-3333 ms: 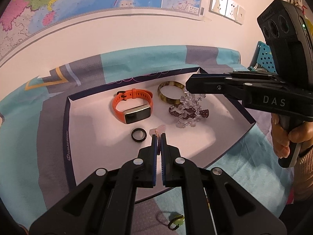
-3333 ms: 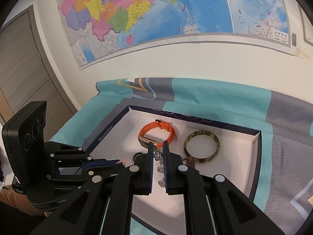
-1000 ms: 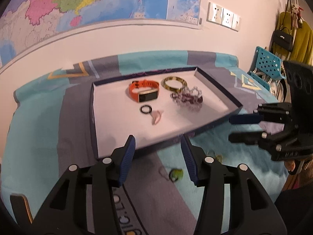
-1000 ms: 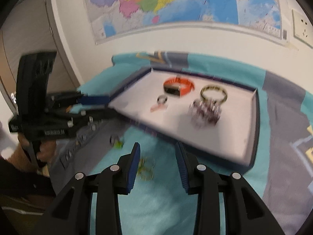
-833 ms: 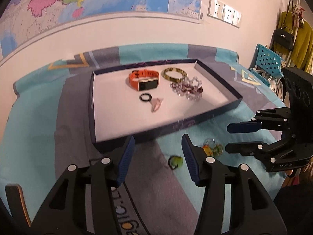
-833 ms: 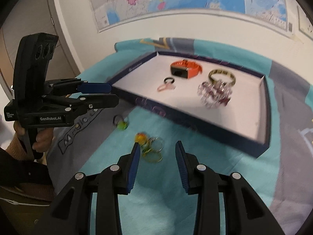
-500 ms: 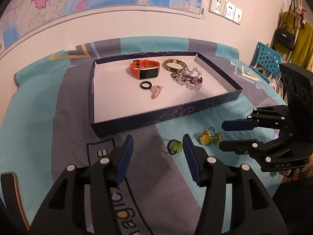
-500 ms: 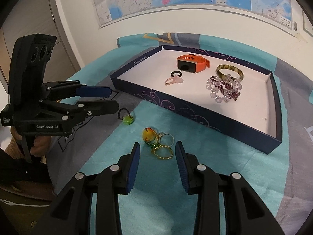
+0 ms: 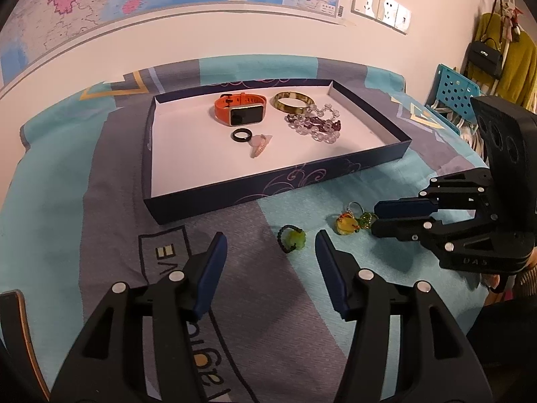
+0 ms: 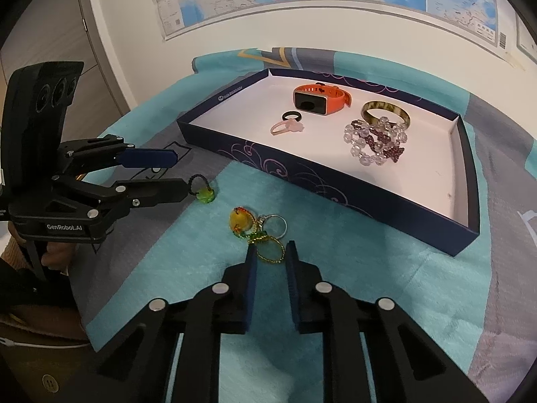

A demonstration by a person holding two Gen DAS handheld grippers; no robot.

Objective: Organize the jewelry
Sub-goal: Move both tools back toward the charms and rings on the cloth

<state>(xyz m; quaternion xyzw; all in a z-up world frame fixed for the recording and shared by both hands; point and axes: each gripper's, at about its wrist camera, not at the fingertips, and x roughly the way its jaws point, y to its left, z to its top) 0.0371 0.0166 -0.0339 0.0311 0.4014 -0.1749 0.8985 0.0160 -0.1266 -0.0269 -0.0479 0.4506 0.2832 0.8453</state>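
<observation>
Lying on the fuzzy teal-and-grey cloth (image 10: 188,268), a thin gold wire ring (image 10: 269,254) sits between the parted fingers of the right gripper (image 10: 270,255), touching a glassy yellow charm (image 10: 239,222) and a silver ring (image 10: 274,224). The left gripper (image 9: 270,245) gapes wide just short of a green-beaded black ring (image 9: 291,238). Beyond stands the shallow navy cardboard tray (image 9: 235,194) holding an orange rubber watch (image 9: 240,111), a tortoiseshell bangle (image 9: 292,101), clear and purple beads (image 9: 315,125), a black ring (image 9: 242,135) and a pink ring (image 9: 260,143).

Patterned cloth (image 9: 60,181) (teal, grey), tray (image 9: 275,184), loose rings (image 10: 265,231)

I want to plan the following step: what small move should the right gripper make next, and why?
Probably ease the right gripper forward and down, then close on the gold ring. Its jaws are open with the ring lying on the cloth between the tips, and this ring is outside the tray.
</observation>
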